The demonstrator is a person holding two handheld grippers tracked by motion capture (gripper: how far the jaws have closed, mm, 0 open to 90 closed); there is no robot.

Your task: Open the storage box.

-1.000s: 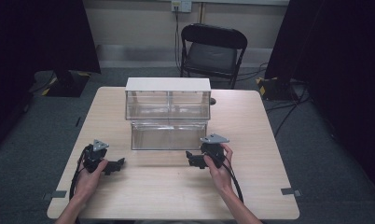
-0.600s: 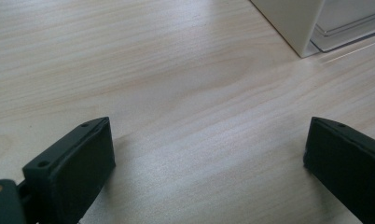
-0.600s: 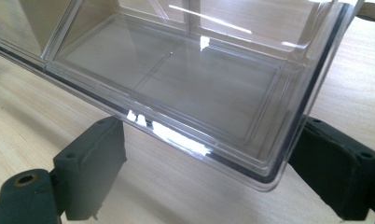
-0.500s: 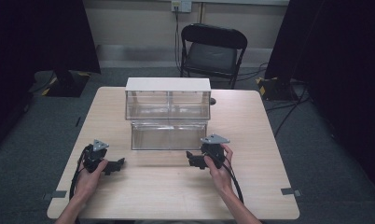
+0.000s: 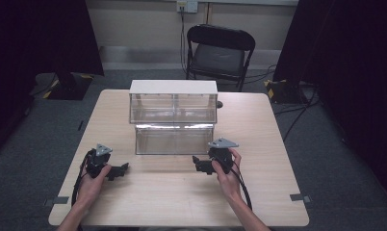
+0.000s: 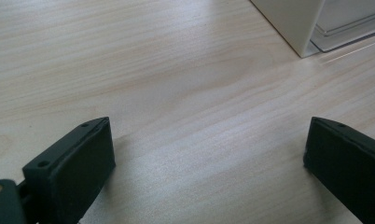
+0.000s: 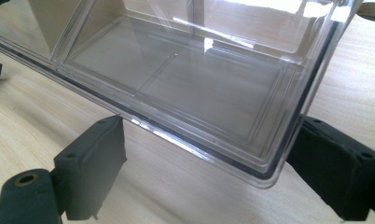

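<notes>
- A clear drawer (image 5: 174, 139) sits pulled out in front of a white-topped cabinet (image 5: 173, 101), near the middle of the wooden table (image 5: 182, 202).
- The drawer touches the table and sticks out of the bottom of the cabinet, toward the person.
- The drawer looks empty in the right gripper view, where its see-through floor and walls (image 7: 185, 79) are plain to see.
- The right gripper (image 5: 201, 165) is held in the person's right hand (image 5: 227, 171), just beside the drawer's front right corner.
- Its two black jaws stand wide apart, released, with nothing between them but the corner of the drawer close ahead.
- One jaw lies in front of the drawer's front wall and the other sits past its side wall. I cannot tell if either jaw touches the plastic.
- The left gripper (image 5: 117, 171) is held in the left hand (image 5: 90, 185), off to the left of the drawer and a bit closer to the person.
- Its jaws are spread wide too, released, with only bare table (image 6: 190, 107) between them.
- In the left gripper view, a corner of the cabinet (image 6: 293, 23) shows far ahead, well apart from the jaws.
- A black folding chair (image 5: 219, 53) stands behind the cabinet, past the far edge of the table.
</notes>
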